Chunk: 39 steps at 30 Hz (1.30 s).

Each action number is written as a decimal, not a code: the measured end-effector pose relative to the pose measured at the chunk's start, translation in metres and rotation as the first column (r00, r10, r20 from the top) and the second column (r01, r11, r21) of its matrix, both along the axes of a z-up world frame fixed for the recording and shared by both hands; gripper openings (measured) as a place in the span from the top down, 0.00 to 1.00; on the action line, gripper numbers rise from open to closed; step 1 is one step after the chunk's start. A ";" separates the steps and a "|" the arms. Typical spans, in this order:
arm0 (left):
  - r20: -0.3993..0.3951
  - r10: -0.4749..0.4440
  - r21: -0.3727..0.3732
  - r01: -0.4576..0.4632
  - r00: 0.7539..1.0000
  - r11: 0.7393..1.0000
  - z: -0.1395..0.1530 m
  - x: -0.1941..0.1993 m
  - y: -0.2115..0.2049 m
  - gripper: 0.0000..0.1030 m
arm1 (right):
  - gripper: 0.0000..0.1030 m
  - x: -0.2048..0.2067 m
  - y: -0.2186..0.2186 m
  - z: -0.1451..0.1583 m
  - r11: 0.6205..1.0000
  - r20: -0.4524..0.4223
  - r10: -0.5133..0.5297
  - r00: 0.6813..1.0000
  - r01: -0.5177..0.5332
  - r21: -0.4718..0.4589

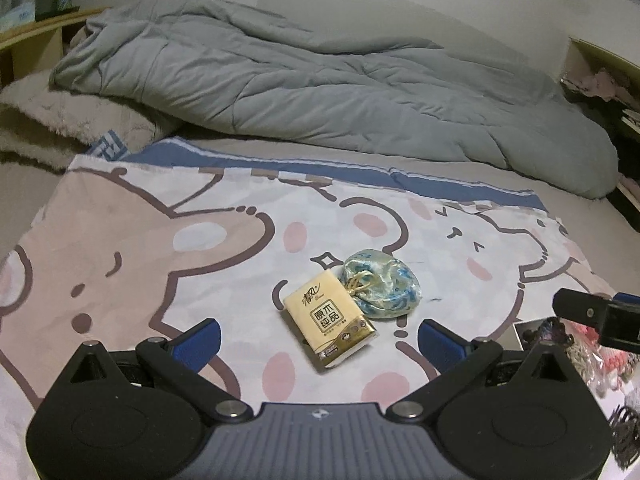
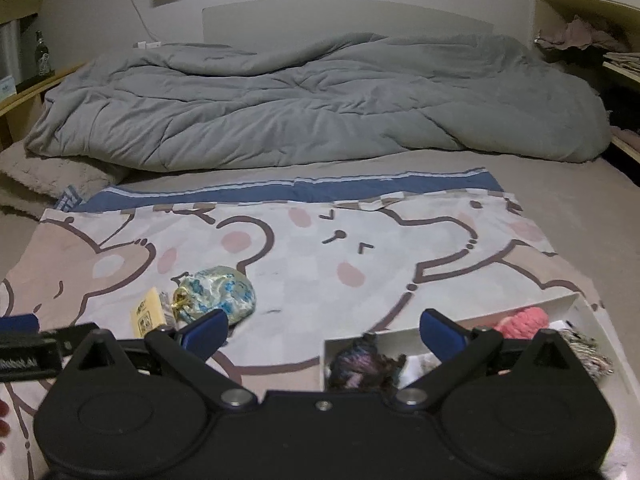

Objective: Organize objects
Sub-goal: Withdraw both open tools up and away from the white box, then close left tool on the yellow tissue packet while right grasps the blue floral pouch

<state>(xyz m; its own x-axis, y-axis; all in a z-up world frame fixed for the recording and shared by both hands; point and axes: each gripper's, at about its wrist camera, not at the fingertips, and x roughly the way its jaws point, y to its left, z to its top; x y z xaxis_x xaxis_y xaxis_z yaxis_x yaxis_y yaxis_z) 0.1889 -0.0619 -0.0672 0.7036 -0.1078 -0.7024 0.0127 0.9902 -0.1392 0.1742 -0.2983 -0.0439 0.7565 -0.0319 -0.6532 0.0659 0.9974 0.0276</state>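
Both grippers, left (image 1: 319,336) and right (image 2: 324,330), are held with fingers spread wide and empty, while a tissue pack (image 1: 330,326) and pouch (image 1: 380,288) are left mid-bed, outside the partly filled box (image 2: 452,330).

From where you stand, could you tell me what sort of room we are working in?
Most likely a bedroom: a rumpled grey duvet lies across a bed with a headboard, and a cartoon-print sheet is spread in front.
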 end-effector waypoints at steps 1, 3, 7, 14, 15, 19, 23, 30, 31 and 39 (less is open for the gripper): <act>-0.003 0.006 -0.005 -0.006 1.000 1.000 -0.002 0.002 0.000 0.00 | 0.00 0.003 0.002 -0.002 1.000 0.004 0.005 1.000 -0.005 0.007; -0.007 0.032 -0.021 -0.033 0.999 0.999 -0.007 0.007 0.001 0.00 | 0.00 0.008 0.002 -0.005 1.000 0.010 -0.004 1.000 0.004 0.028; -0.023 0.080 -0.079 -0.081 0.997 0.994 -0.016 0.016 0.004 0.00 | 0.00 0.021 0.004 -0.009 0.997 0.037 -0.039 0.999 0.036 0.071; -0.076 0.105 -0.190 -0.118 0.992 0.975 -0.034 0.034 0.003 0.07 | 0.00 0.049 0.008 -0.028 0.983 0.004 -0.074 0.997 0.072 0.169; -0.080 0.105 -0.190 -0.119 0.991 0.975 -0.036 0.036 0.002 0.07 | 0.00 0.055 0.008 -0.031 0.979 -0.015 -0.073 0.997 0.074 0.191; -0.110 0.112 -0.164 -0.129 0.988 0.978 -0.050 0.048 -0.005 0.12 | 0.00 0.078 0.014 -0.038 0.980 -0.047 -0.029 0.998 0.037 0.194; -0.147 0.138 -0.149 -0.160 0.979 0.976 -0.061 0.056 -0.007 0.17 | 0.00 0.104 0.023 -0.047 0.985 -0.087 0.003 0.996 0.013 0.175; -0.179 0.138 -0.159 -0.167 0.974 0.973 -0.076 0.069 -0.004 0.28 | 0.00 0.146 0.045 -0.063 0.978 -0.167 0.120 0.979 -0.088 0.187; -0.185 0.134 -0.169 -0.166 0.974 0.972 -0.079 0.070 -0.003 0.36 | 0.00 0.152 0.049 -0.065 0.974 -0.185 0.140 0.973 -0.102 0.201; -0.209 0.127 -0.152 -0.161 0.970 0.975 -0.082 0.073 -0.003 0.41 | 0.00 0.180 0.078 -0.085 0.971 -0.313 0.185 0.932 -0.124 0.207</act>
